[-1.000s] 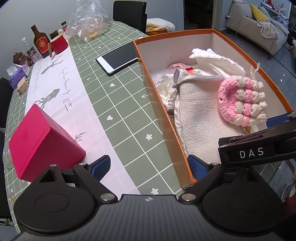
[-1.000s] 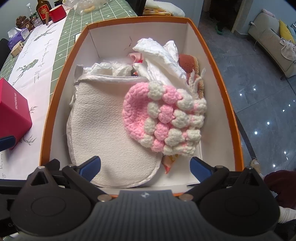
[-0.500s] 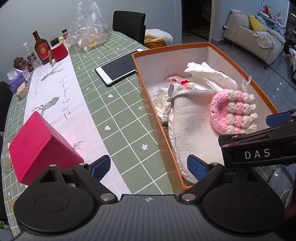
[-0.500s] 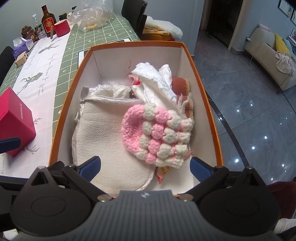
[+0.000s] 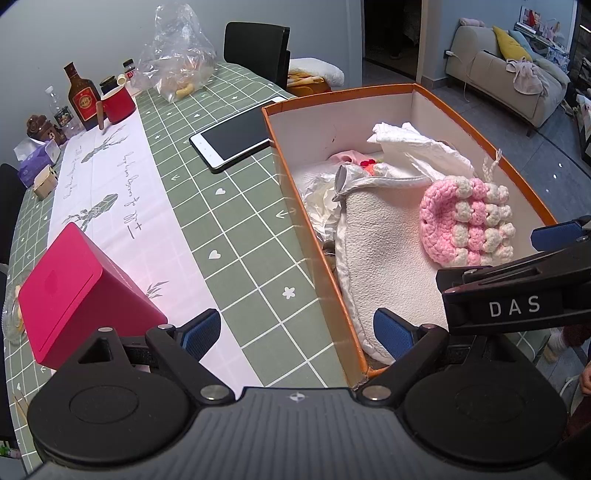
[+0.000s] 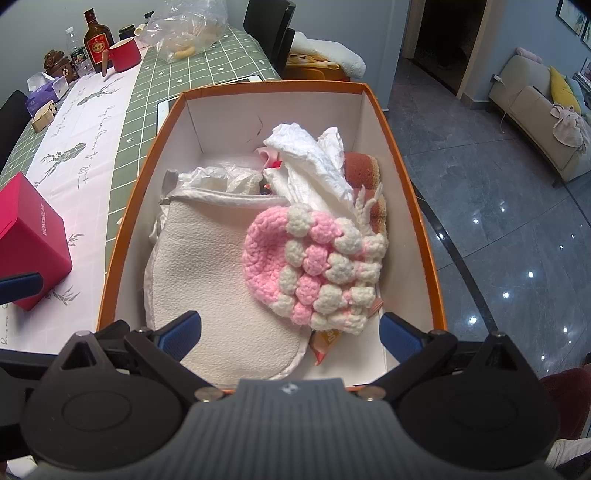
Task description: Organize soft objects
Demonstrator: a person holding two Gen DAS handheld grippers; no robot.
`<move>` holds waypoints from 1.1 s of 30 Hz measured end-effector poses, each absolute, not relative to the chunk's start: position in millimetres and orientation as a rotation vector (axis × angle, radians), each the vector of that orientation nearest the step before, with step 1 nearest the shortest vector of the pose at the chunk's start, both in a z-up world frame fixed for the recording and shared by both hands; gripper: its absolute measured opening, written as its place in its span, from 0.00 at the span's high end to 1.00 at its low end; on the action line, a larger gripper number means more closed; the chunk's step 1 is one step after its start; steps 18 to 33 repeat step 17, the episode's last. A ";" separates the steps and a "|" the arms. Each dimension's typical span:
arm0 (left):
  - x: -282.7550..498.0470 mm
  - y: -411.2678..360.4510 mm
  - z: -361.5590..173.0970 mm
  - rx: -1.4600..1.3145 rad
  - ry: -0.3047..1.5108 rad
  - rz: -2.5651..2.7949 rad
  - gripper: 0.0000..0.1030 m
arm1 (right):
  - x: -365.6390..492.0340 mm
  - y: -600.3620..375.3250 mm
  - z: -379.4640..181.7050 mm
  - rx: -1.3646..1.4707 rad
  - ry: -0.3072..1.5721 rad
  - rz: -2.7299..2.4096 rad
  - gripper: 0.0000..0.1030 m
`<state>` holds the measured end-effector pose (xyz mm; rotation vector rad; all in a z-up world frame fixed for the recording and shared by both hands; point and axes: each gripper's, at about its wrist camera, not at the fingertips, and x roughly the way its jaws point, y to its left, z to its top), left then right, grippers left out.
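Right gripper [image 6: 290, 334], released, hangs over the box's [image 6: 413, 192] near end, pouch [image 6: 314, 266] straight ahead; left gripper [image 5: 295, 334], released too, straddles its left wall.

Grey wall [image 5: 74, 33] behind the table [image 5: 236, 221]; the table wears a green grid cloth with a white runner [image 5: 110, 206] down its length. Black chair [image 5: 255, 48] at the far end, a second chair [image 5: 9, 184] at the left edge. A low seat with white and yellow cushions [image 6: 325, 55] stands just beyond the far end. Floor [image 6: 480, 229] is dark grey polished tile, glossy, dotted with reflected ceiling lights. Dark open doorway [image 6: 439, 37] in the far wall. Beige sofa [image 6: 535, 110] at the right, with a yellow cushion [image 6: 561, 88] and a crumpled cloth [image 6: 570, 125] on it. Framed pictures [image 6: 576, 18] hang above the sofa.
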<state>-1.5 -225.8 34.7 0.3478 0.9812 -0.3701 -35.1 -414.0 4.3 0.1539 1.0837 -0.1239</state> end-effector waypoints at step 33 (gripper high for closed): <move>-3.7 -226.6 34.9 0.354 0.965 -0.383 0.00 | -36.6 -414.1 4.3 0.157 1.083 -0.124 0.03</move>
